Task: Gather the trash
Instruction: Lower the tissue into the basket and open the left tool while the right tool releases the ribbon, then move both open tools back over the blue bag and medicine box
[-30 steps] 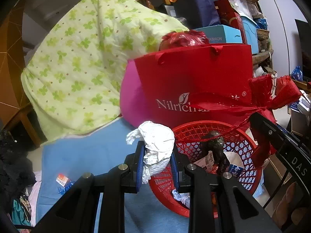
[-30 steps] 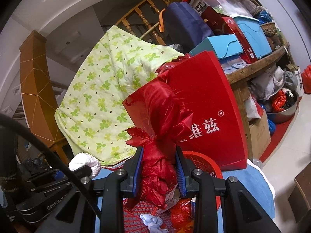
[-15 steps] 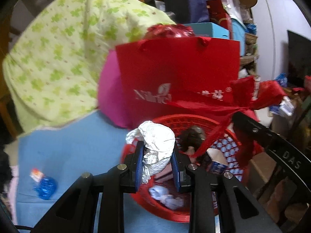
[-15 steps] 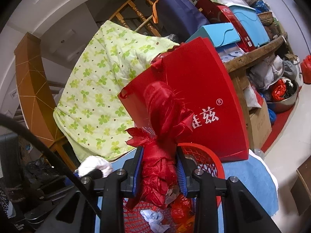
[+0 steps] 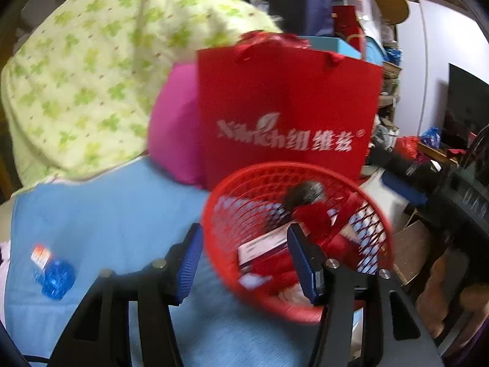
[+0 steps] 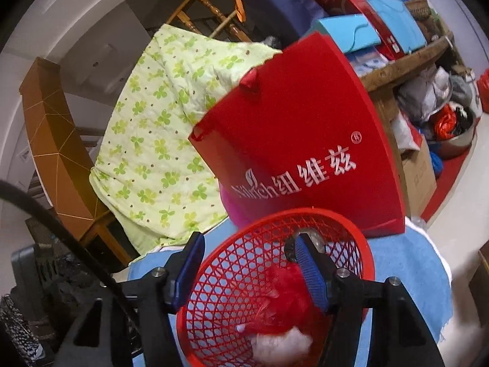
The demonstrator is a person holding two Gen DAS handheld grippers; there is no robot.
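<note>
A red mesh basket [image 5: 369,214] sits on the blue cloth and holds several pieces of trash. It also shows in the right wrist view [image 6: 232,275]. In it lie a red plastic bag [image 6: 287,287] and a white crumpled paper [image 6: 281,344]. My left gripper [image 5: 244,260] is open and empty above the basket's near rim. My right gripper [image 6: 249,272] is open and empty right above the basket. A blue wrapper [image 5: 55,276] lies on the cloth at the left.
A red gift bag [image 5: 284,122] and a pink bag [image 5: 174,134] stand right behind the basket. A green clover quilt [image 5: 91,76] is draped at the back left. Boxes and clutter fill the right side. The blue cloth [image 5: 107,214] covers the surface.
Both grippers have opened. The white paper has left my left gripper and the red bag has left my right gripper; both now lie in the basket.
</note>
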